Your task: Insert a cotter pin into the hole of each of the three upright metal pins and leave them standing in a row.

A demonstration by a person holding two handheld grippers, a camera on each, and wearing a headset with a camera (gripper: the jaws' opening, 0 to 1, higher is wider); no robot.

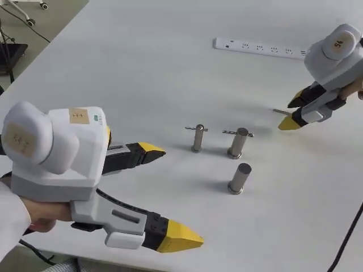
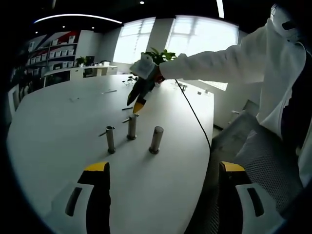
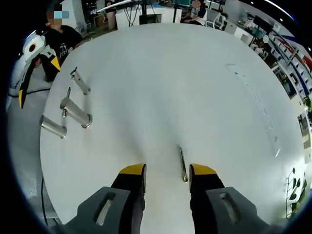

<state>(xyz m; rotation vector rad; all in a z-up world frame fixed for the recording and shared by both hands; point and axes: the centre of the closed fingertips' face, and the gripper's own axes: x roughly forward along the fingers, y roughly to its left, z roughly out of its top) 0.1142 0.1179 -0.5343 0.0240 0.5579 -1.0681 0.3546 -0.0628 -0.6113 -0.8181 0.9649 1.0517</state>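
The left gripper [image 1: 170,192] is nearest, low at the left of the head view, with a hand gripping it from behind. It is held over the table [image 1: 142,73]. Its jaws are spread wide and hold nothing. In the left gripper view they stand far apart over the table's near edge.

Just beyond its tips, three pins stand upright on the table. The closest is the bare pin [image 1: 240,178], a plain grey cylinder with a flat top. Behind it the right pin [image 1: 238,141] and the left pin [image 1: 197,137] stand side by side. The fitted cotters [image 1: 228,132] run crosswise through their tops, one in each, sticking out on both sides. The bare pin stands in front of the right pin, near it but apart, so the three form a triangle rather than a row.

Farther on, at the upper right of the head view, the right gripper [image 1: 292,111] tips down toward the table, its lower tip at or just above the surface. Its jaws are partly open. In the right gripper view the loose cotter pin [image 3: 182,163] lies flat on the table in the gap between them, closer to the right-hand jaw and not clamped. Whether that jaw touches it cannot be told. A white sleeve [image 2: 229,58] reaches back from this gripper in the left gripper view.

Farthest off, a white power strip [image 1: 258,48] lies on the table.
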